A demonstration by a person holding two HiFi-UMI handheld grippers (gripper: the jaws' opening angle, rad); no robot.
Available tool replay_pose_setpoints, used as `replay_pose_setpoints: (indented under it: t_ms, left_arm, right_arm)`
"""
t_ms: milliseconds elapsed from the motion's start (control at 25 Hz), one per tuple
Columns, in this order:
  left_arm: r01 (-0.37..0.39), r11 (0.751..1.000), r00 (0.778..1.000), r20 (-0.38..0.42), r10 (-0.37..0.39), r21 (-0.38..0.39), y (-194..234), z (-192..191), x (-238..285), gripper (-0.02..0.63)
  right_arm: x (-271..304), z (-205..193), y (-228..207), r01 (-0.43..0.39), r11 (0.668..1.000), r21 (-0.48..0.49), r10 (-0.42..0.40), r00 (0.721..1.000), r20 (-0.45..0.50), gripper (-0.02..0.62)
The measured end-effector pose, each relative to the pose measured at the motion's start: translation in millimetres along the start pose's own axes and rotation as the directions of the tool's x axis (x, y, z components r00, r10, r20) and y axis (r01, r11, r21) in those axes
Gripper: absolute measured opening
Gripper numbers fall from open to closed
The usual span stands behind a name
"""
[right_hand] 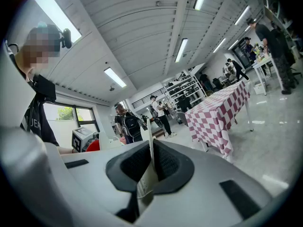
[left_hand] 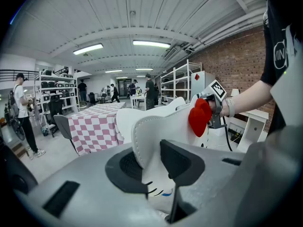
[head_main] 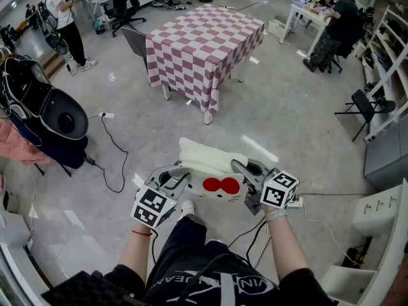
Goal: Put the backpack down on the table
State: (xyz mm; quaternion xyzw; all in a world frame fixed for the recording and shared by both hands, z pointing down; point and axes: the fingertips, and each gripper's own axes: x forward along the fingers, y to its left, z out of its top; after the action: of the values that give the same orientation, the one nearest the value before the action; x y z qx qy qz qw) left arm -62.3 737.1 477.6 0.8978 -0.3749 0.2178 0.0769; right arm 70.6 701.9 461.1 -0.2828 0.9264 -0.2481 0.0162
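A white cat-face backpack (head_main: pixel 210 161) with a red bow (head_main: pixel 221 185) hangs in the air between my two grippers, over the floor in front of me. My left gripper (head_main: pixel 180 178) is shut on its left side; in the left gripper view the pads clamp a stitched white flap (left_hand: pixel 144 141). My right gripper (head_main: pixel 245 171) is shut on the right side, pinching a thin white strip with a label (right_hand: pixel 147 176). The table (head_main: pixel 204 43), under a red-and-white checked cloth, stands a few steps ahead, also seen as the table (left_hand: pixel 94 124) and the table (right_hand: pixel 218 112).
A grey chair (head_main: pixel 135 40) stands at the table's left corner. Dark bags on a rack (head_main: pixel 38 113) and a black cable (head_main: pixel 111 152) lie to the left. A white cabinet (head_main: pixel 382 215) is at the right. People stand at the room's far edges.
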Motion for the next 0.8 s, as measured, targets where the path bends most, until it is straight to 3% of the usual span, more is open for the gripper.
replay_pose_setpoints:
  t_ms: [240, 800]
  left_arm:
    - [0.030, 0.999, 0.999, -0.016, -0.030, 0.019, 33, 4, 26, 0.100]
    - [0.075, 0.996, 0.997, -0.011, -0.075, 0.053, 169, 35, 86, 0.100]
  right_arm:
    - [26, 10, -28, 0.024, 1.000, 0.004, -0.024, 1.000, 0.012, 0.011]
    - [137, 67, -102, 0.060, 0.998, 0.002, -0.060, 0.997, 0.054, 0.012]
